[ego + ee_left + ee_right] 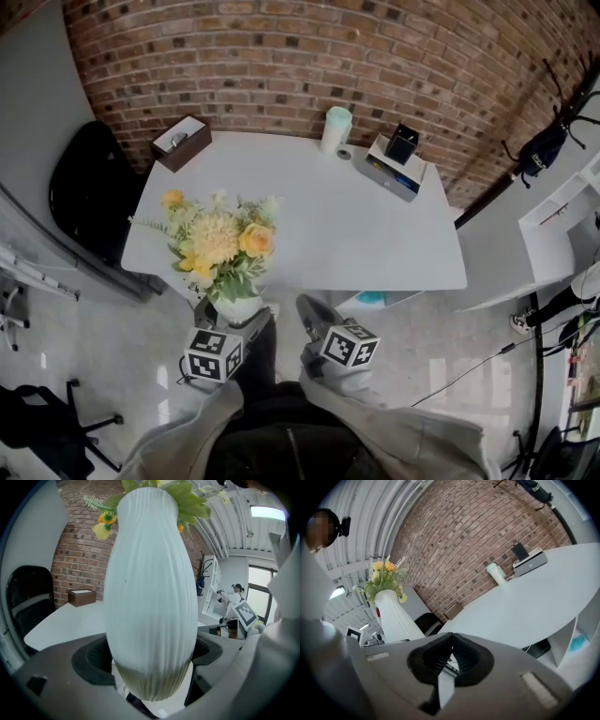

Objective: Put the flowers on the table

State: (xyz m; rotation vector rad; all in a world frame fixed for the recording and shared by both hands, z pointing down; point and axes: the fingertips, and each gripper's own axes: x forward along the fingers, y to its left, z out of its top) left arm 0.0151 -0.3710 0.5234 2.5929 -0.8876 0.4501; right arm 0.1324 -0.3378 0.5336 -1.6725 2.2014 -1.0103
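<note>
A bunch of yellow and cream flowers [221, 244] stands in a white ribbed vase [237, 307]. My left gripper [234, 321] is shut on the vase's lower body, holding it upright in the air just in front of the white table's [375, 234] near left edge. In the left gripper view the vase [150, 597] fills the gap, with a dark pad [93, 660] on each side of it. My right gripper [317, 317] hangs beside it, shut with nothing in it. In the right gripper view its jaws [451, 656] meet, and the vase [393, 616] shows to the left.
At the table's far edge are a brown tissue box [182, 142], a pale cup [336, 128] and a grey box [392, 172] with a black holder [401, 143] on it. A black chair [89, 187] stands left of the table, against the brick wall.
</note>
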